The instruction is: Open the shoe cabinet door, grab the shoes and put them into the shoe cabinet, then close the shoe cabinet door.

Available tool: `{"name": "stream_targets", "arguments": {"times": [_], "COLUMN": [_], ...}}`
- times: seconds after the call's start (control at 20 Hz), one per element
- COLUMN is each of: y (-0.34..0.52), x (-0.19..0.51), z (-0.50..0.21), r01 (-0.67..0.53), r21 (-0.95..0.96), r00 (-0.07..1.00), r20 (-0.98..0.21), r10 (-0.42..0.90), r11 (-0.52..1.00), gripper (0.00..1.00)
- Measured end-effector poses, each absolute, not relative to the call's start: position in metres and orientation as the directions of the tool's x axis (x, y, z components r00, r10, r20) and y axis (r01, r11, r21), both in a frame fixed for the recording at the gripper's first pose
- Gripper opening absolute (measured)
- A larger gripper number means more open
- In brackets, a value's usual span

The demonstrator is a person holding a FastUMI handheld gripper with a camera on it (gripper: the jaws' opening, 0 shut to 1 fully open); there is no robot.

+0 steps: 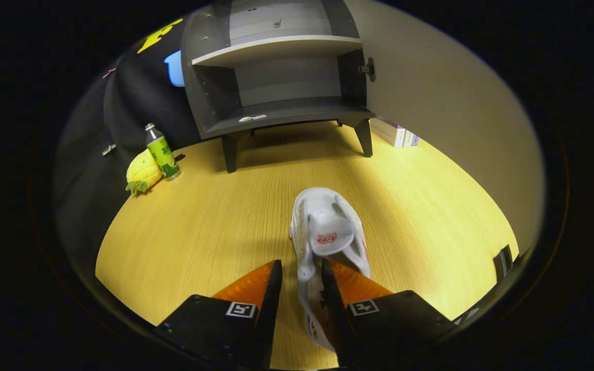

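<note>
A white sneaker (328,226) lies on the wooden floor (199,232), toe pointing toward the grey shoe cabinet (276,111) beyond it. The cabinet stands open, and its pale door (431,103) is swung out to the right on its hinge. Its shelves hold no shoes. My gripper (301,268) straddles the sneaker's left side wall near the heel. The right finger sits inside the shoe opening and the left finger is outside it. A strip of floor shows between the left finger and the shoe wall, so the fingers are not pressed together on it.
A green-labelled bottle (162,152) and a yellow pineapple toy (142,172) stand left of the cabinet against the black cloth wall. A few boxes (395,133) lie behind the cabinet's right leg. Bare floor stretches between the shoe and the cabinet.
</note>
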State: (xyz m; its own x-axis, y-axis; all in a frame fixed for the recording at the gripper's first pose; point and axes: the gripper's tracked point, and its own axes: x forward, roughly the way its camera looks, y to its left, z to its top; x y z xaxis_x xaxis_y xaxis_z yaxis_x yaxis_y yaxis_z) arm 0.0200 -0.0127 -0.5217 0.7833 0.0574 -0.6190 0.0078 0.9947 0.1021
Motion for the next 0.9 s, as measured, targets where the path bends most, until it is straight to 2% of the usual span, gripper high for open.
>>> {"name": "stream_targets", "arguments": {"times": [0.3,0.4,0.55,0.9], "y": [-0.011,-0.010,-0.009,-0.014], "x": [0.049,0.060,0.051,0.047], "z": [-0.550,-0.544,-0.536,-0.495], "r01": [-0.005,-0.028,-0.051,-0.078], "r21": [0.062,0.056,0.037,0.044], "r00": [0.824,0.849,0.860,0.859], "r20": [-0.565,-0.526,-0.507,-0.503], "r10": [0.039,0.053,0.063,0.089], "r11": [0.998,0.998,0.998,0.996], "gripper": [0.50,0.27,0.09,0.09]}}
